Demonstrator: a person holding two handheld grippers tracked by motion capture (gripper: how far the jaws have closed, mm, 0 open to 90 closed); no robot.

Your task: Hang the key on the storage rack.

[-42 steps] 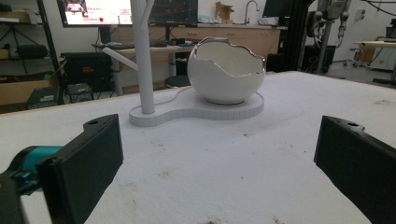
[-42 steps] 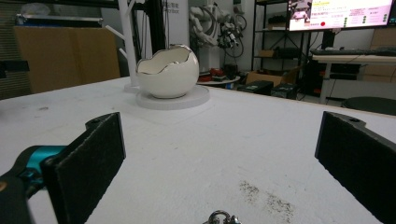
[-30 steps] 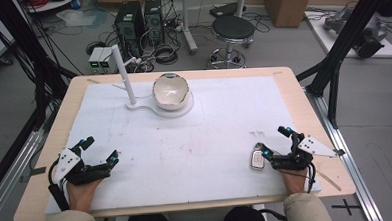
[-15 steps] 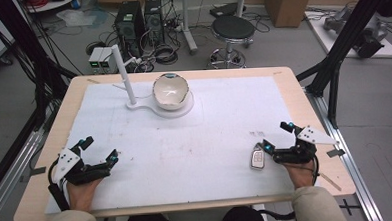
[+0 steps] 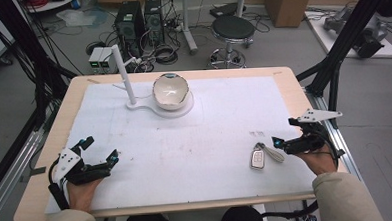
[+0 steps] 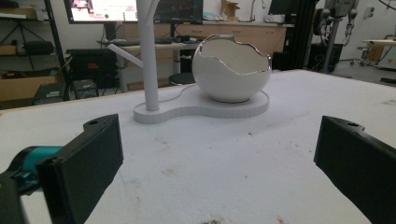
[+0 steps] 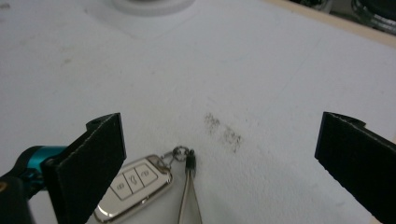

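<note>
Approach stage, by the look of it: right tongs [image 7: 219,163] spread wide, poised just beside car key [image 5: 257,157] lying on desk [image 5: 210,140] near right edge. Left tongs [image 6: 219,172] also wide, empty, facing bowl [image 6: 232,70]. Next, probably: close on key's strap [image 7: 188,198].

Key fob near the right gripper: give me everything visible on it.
The key fob is a flat, rounded-rectangle car remote with a silvery, metallic-looking rim and a pale face carrying three buttons in a row. A small ring at one end joins it to a light strap. It lies face up and flat on the white mat, between the open jaws of the right gripper, nearer one jaw; whether it touches that jaw I cannot tell.
</note>
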